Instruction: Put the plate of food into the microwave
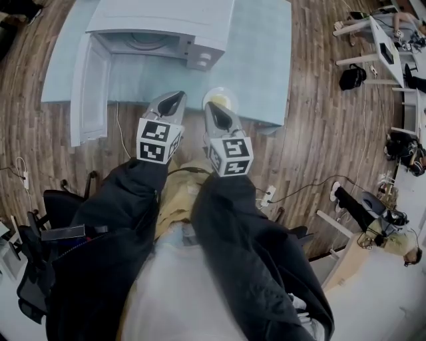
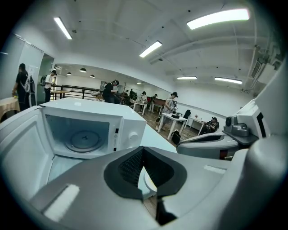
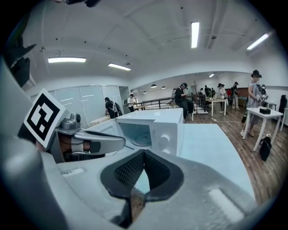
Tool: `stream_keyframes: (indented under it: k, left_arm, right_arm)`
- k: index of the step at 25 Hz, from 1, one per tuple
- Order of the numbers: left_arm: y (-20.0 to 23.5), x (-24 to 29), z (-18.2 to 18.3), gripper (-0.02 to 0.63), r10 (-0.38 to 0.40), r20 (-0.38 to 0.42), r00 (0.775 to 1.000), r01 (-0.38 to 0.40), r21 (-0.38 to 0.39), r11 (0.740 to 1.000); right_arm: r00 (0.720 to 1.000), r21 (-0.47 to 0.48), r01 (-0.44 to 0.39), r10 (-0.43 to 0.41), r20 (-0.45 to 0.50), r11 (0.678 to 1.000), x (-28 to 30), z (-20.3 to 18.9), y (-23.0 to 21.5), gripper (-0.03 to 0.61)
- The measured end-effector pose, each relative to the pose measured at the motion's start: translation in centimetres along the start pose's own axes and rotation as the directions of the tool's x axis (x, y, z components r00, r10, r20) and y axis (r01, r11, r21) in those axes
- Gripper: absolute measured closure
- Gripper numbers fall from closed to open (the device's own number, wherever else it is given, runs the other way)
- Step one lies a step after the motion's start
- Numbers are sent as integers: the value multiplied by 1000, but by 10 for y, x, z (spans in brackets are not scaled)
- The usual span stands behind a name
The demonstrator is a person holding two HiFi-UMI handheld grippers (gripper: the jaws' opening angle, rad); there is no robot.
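Now: left claw (image 1: 172,100) and right claw (image 1: 214,110) both closed, empty, side by side at the near edge of the tabletop (image 1: 266,66).
Each claw's tips are pressed together with nothing between them. Plate of food (image 1: 221,98) sits on the tabletop's near edge, just past the right claw's tip and partly hidden by it. Microwave (image 1: 166,20) stands at the far side, door (image 1: 90,86) swung wide to the left, turntable (image 2: 85,140) showing inside.
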State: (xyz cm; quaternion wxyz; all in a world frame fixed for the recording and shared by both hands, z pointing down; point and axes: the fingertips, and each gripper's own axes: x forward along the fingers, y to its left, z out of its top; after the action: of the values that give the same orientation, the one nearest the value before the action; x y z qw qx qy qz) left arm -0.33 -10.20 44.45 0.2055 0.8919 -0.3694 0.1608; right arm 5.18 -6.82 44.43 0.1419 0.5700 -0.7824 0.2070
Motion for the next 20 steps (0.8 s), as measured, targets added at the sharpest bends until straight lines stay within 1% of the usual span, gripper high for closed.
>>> stream_keyframes:
  k: [3, 6, 9, 11, 13, 15, 18, 20]
  left_arm:
    - [7, 13, -8, 615, -20, -34, 999, 20, -2, 1000]
    - [4, 21, -25, 615, -25, -80, 996, 25, -8, 1000]
    - [6, 35, -40, 615, 15, -107, 994, -14, 15, 1000]
    - [5, 45, -55, 616, 33, -150, 988, -31, 15, 999]
    - [3, 50, -76, 616, 40, -200, 979, -42, -8, 999]
    - [1, 53, -101, 616, 45, -258, 965, -57, -41, 997]
    - [-11, 64, -136, 616, 12, -340, 940, -51, -106, 993]
    - [-20, 70, -155, 615, -13, -381, 924, -42, -135, 990]
  right_arm:
    - [999, 27, 25, -25, -25, 999, 10, -7, -9, 578]
    - [998, 57, 25, -22, -56, 998, 12, -24, -15, 578]
    - [998, 76, -3, 8, -67, 997, 19, -49, -29, 578]
    - [993, 93, -14, 25, -118, 996, 23, -73, -43, 578]
    - [985, 119, -30, 49, -165, 992, 22, -95, -52, 578]
    - [976, 149, -44, 74, -205, 988, 20, -116, -59, 578]
    - [963, 187, -56, 103, -249, 981, 17, -142, -74, 578]
    - [955, 216, -54, 114, -274, 975, 16, -157, -84, 578]
